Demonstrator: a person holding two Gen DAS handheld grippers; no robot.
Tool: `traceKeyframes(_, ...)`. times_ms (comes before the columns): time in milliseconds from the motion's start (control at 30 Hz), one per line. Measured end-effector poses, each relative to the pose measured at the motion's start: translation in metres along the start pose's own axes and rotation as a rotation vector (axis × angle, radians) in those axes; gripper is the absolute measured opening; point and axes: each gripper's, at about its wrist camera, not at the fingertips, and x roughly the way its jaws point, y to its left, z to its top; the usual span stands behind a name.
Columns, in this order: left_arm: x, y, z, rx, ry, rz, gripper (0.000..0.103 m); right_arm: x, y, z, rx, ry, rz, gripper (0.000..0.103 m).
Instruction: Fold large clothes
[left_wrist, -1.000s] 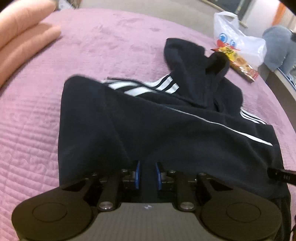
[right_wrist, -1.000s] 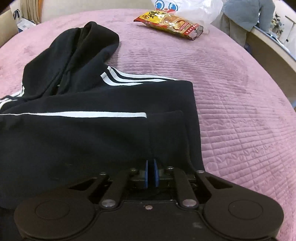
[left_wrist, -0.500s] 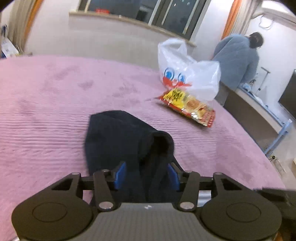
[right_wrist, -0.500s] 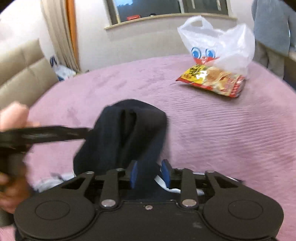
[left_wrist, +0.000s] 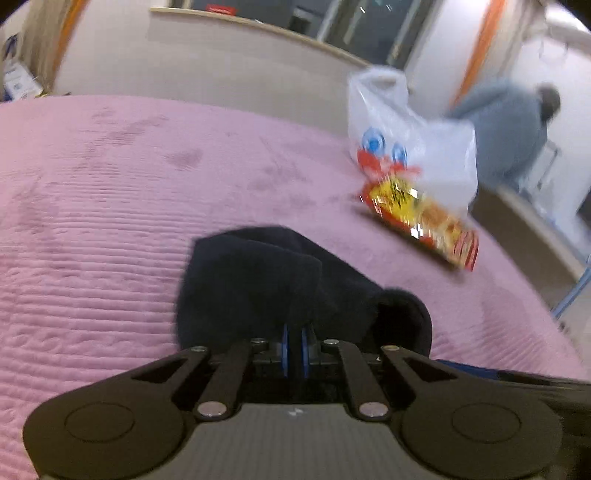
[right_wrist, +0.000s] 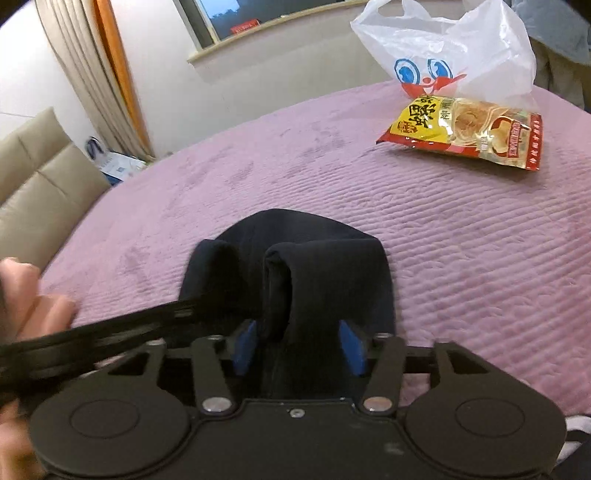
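dark cloth, a bunched black garment (left_wrist: 258, 280), lies on the pink quilted bedspread (left_wrist: 92, 229) right in front of both grippers, its folds humped up and rounded at the far end. the left gripper (left_wrist: 294, 349) tilts down toward the bed with its blue pads drawn nearly together, clamped on a pinch of the garment's near edge. the right gripper (right_wrist: 297, 345) also points down at the bed; its jaws are opening, blue pads standing wide with a thick roll of the garment (right_wrist: 295, 280) between them, not pressed by either pad. in the right wrist view the left gripper's black finger reaches in from the left, borne by a hand (right_wrist: 26, 306) at the frame edge. farther off on the bedspread sit a snack packet (right_wrist: 465, 129) and a white plastic bag (right_wrist: 450, 51) just behind it.
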Motion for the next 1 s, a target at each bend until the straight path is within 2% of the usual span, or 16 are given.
traceKeyframes(33,-0.010,0.007,0.001,-0.020,-0.010,-0.018,0.008,0.006,0.005,0.001,-0.010,0.005,-0.007,0.066)
traceKeyframes(100,-0.026,0.024,0.004,-0.052,-0.026,-0.010,0.008,0.012,0.013,0.003,-0.060,-0.003,-0.092,0.012)
traceKeyframes(267,-0.060,0.070,-0.001,-0.123,0.009,0.020,0.007,-0.041,-0.016,0.014,-0.083,-0.105,-0.140,0.011)
traceKeyframes(333,-0.060,0.090,-0.009,-0.141,0.070,0.019,0.005,-0.056,-0.042,0.014,-0.012,-0.095,-0.129,0.011)
traceKeyframes(433,-0.052,0.119,-0.028,-0.156,0.157,0.103,0.005,-0.044,-0.084,0.001,0.094,-0.010,-0.168,0.011)
traceKeyframes(467,-0.047,0.131,-0.038,-0.185,0.189,0.127,0.002,-0.033,-0.093,-0.004,0.121,0.041,-0.173,0.015)
traceKeyframes(500,-0.046,0.140,-0.044,-0.214,0.186,0.106,0.003,-0.019,-0.103,-0.012,0.147,0.098,-0.173,0.024)
traceKeyframes(533,-0.051,0.149,-0.048,-0.268,0.157,0.066,0.003,-0.010,-0.109,-0.019,0.154,0.127,-0.165,0.024)
traceKeyframes(567,-0.056,0.154,-0.048,-0.314,0.145,0.042,0.004,-0.014,-0.108,-0.023,0.126,0.094,-0.159,0.025)
traceKeyframes(600,-0.062,0.156,-0.047,-0.327,0.125,0.030,0.004,-0.018,-0.104,-0.023,0.089,0.090,-0.151,0.036)
traceKeyframes(700,-0.080,0.151,-0.036,-0.261,0.058,0.034,0.009,-0.048,-0.097,-0.017,0.002,0.066,-0.077,0.041)
traceKeyframes(733,-0.086,0.147,-0.028,-0.229,0.038,0.016,0.012,-0.061,-0.096,-0.015,-0.027,0.039,-0.052,0.048)
traceKeyframes(800,-0.093,0.136,-0.013,-0.175,0.011,-0.029,0.028,-0.078,-0.092,-0.009,-0.076,-0.019,-0.037,0.060)
traceKeyframes(867,-0.090,0.120,0.009,-0.123,0.001,-0.091,0.061,-0.079,-0.083,0.001,-0.108,-0.046,-0.039,0.062)
traceKeyframes(933,-0.077,0.100,0.029,-0.066,0.014,-0.126,0.066,-0.069,-0.074,0.016,-0.125,-0.056,-0.029,0.066)
traceKeyframes(1000,-0.051,0.075,0.049,0.038,0.055,-0.121,0.066,-0.054,-0.062,0.027,-0.146,-0.066,-0.011,0.079)
